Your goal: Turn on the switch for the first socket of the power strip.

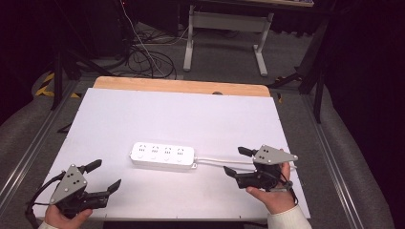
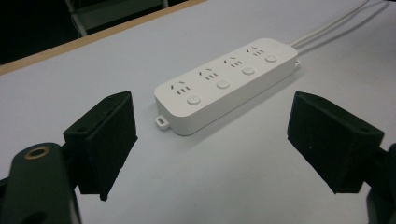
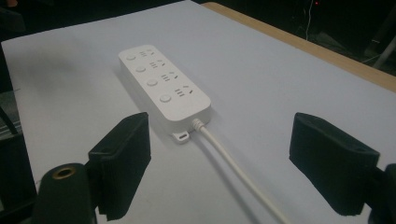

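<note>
The strip [image 1: 163, 156] is seen lying flat in the middle of the table [image 1: 119, 119], untouched, its cord [image 1: 224, 162] running off toward the right tongs [image 1: 234, 161]. Both tongs are held wide open and empty: the left tongs [image 1: 106, 175] near the strip's cordless end, the right tongs near the cord end. No grasp has been made; by all appearances the whole job remains to be done.
</note>
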{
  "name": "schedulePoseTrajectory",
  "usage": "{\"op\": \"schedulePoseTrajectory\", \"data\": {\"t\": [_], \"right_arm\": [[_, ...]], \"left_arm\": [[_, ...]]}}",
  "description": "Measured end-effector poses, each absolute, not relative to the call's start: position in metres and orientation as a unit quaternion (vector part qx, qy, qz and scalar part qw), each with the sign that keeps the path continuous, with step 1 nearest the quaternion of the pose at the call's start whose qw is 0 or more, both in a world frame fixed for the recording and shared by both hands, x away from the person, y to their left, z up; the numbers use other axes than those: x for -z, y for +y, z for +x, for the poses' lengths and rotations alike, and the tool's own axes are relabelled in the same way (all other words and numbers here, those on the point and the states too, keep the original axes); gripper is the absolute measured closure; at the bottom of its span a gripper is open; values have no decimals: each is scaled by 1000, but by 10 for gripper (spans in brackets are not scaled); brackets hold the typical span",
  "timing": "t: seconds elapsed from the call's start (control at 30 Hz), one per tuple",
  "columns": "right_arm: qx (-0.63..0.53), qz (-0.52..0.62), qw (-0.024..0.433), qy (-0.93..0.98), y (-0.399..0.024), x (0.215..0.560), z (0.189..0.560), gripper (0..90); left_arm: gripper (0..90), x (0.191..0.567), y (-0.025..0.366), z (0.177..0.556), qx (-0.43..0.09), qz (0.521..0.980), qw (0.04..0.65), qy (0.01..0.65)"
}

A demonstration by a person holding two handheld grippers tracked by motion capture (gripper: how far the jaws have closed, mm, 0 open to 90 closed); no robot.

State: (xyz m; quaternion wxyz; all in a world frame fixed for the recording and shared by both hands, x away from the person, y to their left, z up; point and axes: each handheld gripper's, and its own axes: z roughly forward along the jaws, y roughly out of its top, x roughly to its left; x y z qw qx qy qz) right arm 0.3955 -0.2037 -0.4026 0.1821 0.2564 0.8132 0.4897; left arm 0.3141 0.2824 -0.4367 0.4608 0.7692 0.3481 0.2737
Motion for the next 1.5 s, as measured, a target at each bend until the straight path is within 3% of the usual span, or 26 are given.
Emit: {"op": "schedulePoseTrajectory", "data": {"t": [0.93,1.5], "right_arm": [[-459,303,154,821,-238,472,388,184],[-451,311,159,821,-245,480,385,175]], "left_arm": [[160,437,282,313,-274,770,460,347],[143,443,286,314,-255,771,468,348]]}}
